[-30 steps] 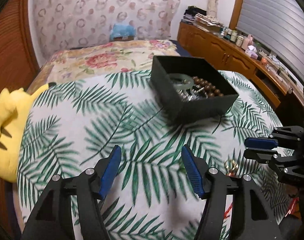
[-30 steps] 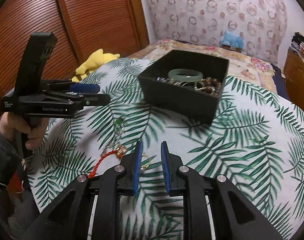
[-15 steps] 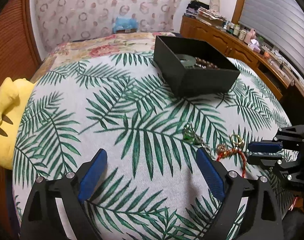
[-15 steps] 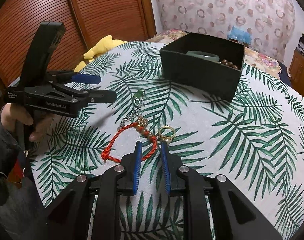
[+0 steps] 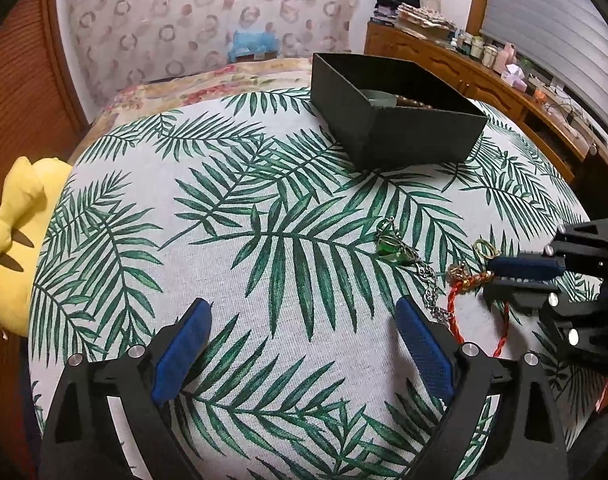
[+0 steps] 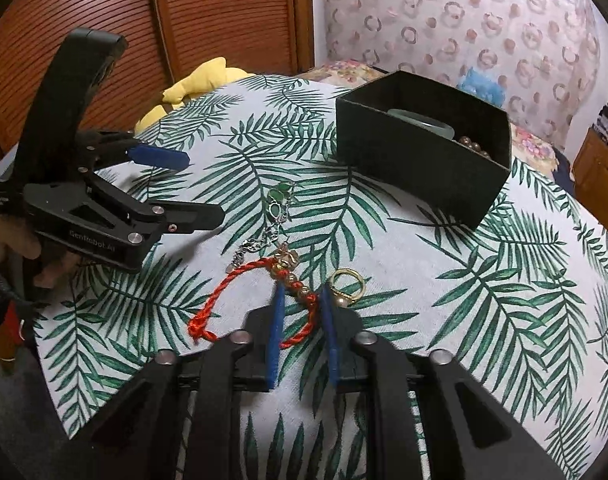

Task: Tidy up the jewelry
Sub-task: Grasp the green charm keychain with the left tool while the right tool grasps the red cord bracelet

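A red cord bracelet (image 6: pixel 240 276) with gold beads lies on the palm-leaf cloth, also seen in the left wrist view (image 5: pixel 456 292). My right gripper (image 6: pixel 303 291) is down on it, jaws closing on the beaded stretch between its pads. Just right of its tips lies a gold ring (image 6: pixel 346 282). Beyond it stretches a green-stone chain (image 6: pixel 280 200). My left gripper (image 5: pixel 300 308) stands wide open over bare cloth, left of the jewelry, holding nothing. The black box (image 6: pixel 420 172) farther back holds a jade bangle (image 6: pixel 424 122) and brown beads (image 6: pixel 472 144).
A yellow plush toy (image 5: pixel 20 240) hangs off the table's left edge. A wooden dresser (image 5: pixel 484 76) crowded with small items runs along the right wall. Slatted wooden doors (image 6: pixel 184 12) stand behind the left gripper (image 6: pixel 202 186), held by a person's hand (image 6: pixel 8 236).
Both grippers sank toward the cloth. The left jaws spread much wider. The right gripper came forward over the red bracelet, which now lies between its fingers.
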Demonstrator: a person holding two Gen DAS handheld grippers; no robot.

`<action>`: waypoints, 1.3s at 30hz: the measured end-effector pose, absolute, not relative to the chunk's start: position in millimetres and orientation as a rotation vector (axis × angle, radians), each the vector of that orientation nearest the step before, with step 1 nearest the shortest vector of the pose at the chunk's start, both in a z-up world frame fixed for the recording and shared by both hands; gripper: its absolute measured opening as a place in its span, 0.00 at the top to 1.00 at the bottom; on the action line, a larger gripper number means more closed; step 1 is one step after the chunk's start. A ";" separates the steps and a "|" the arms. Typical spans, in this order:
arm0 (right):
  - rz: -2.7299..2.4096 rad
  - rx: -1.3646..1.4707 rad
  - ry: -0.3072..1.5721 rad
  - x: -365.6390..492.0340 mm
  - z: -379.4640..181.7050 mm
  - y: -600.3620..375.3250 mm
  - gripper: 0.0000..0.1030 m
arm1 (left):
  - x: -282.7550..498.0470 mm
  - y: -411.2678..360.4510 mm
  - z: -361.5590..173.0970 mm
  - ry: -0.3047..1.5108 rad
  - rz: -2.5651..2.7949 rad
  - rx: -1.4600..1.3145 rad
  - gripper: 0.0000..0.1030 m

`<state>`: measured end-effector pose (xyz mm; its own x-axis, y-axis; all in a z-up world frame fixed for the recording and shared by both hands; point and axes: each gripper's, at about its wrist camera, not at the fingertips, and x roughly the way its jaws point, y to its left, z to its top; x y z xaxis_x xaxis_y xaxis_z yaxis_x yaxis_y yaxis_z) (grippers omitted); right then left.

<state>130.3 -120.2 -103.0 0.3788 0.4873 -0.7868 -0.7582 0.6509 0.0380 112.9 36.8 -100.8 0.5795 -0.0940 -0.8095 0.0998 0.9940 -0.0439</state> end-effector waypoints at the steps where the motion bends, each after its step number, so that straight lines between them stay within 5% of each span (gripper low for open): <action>1: 0.826 -0.356 0.865 129.5 -102.9 -121.6 0.90 | 113.7 35.7 -100.0 0.945 -0.128 -0.003 0.13; 11: 0.829 -0.275 0.851 122.1 -87.8 -153.8 0.92 | 126.5 9.3 -90.6 0.912 -0.213 -0.009 0.15; 18: 0.791 -0.249 0.834 122.9 -83.8 -172.9 0.92 | 137.6 -5.1 -92.7 0.919 -0.195 0.010 0.51; 29: 0.796 -0.235 0.840 125.9 -90.1 -179.3 0.92 | 135.4 7.3 -92.9 0.937 -0.116 0.019 0.70; 39: 0.796 -0.234 0.844 129.7 -92.2 -176.6 0.92 | 144.7 1.9 -92.8 0.937 -0.130 0.038 0.73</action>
<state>129.7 -176.6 -92.2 0.4022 0.5348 -0.7431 -0.7105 0.6942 0.1150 144.7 1.9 -92.8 0.5849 -0.0950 -0.8055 0.1283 0.9914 -0.0238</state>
